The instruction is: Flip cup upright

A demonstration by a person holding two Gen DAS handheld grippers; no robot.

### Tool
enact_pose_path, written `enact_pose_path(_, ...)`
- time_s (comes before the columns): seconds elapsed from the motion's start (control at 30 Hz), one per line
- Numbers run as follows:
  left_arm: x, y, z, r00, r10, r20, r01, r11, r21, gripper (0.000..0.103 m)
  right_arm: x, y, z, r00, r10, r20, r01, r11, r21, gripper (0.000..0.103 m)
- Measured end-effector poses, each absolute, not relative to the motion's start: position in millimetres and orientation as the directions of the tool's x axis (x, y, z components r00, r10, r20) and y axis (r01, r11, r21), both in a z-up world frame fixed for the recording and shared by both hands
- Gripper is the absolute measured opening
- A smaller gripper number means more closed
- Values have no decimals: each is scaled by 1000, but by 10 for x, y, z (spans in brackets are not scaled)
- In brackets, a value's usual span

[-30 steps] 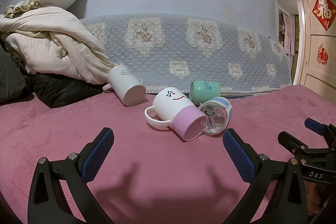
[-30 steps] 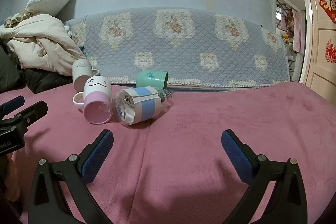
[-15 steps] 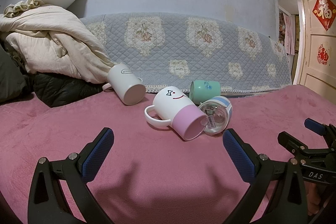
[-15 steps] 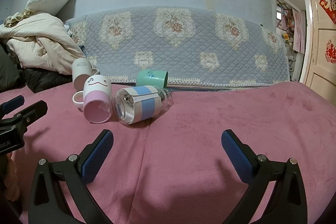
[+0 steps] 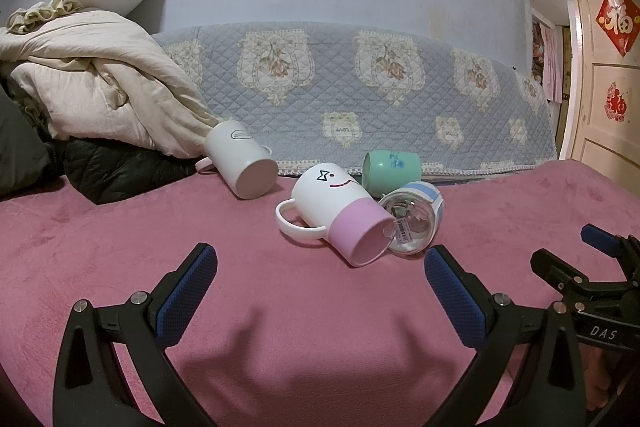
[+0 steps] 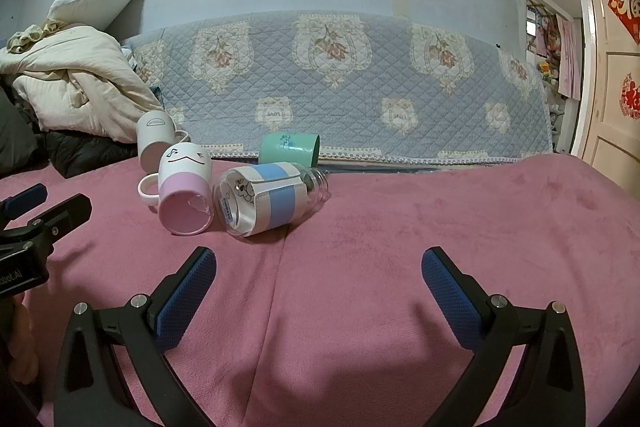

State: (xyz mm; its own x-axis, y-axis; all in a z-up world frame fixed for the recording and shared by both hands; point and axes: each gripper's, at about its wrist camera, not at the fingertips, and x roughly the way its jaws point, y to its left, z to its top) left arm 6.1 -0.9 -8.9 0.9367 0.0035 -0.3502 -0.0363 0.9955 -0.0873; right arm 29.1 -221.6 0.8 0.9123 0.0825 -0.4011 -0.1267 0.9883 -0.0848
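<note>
Nothing flipped yet: pink mug point(image 5: 344, 215) lies sideways beside the bottle point(image 5: 412, 223); my left gripper point(image 5: 320, 291) and right gripper point(image 6: 318, 291) gape wide (both empty)

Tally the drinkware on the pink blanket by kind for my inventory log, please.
Handled mugs: 2 (plain white mug, white-and-pink face mug)
Handleless cups: 1 (green cup)
Glass bottles: 1 (sleeved glass bottle)
Total: 4, all lying on their sides.

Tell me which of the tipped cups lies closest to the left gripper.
The pink-and-white mug with the smiley face. Its pink open end points toward the left gripper, ahead of the plain white mug and green cup behind.
</note>
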Motion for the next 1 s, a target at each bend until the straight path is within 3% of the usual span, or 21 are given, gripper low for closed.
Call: enact_pose_path(1.0,69,-12,-71,936,4,-352,-36,996,-86,103,287,-2208,-1,912,82,-401,-126,988,-86,103)
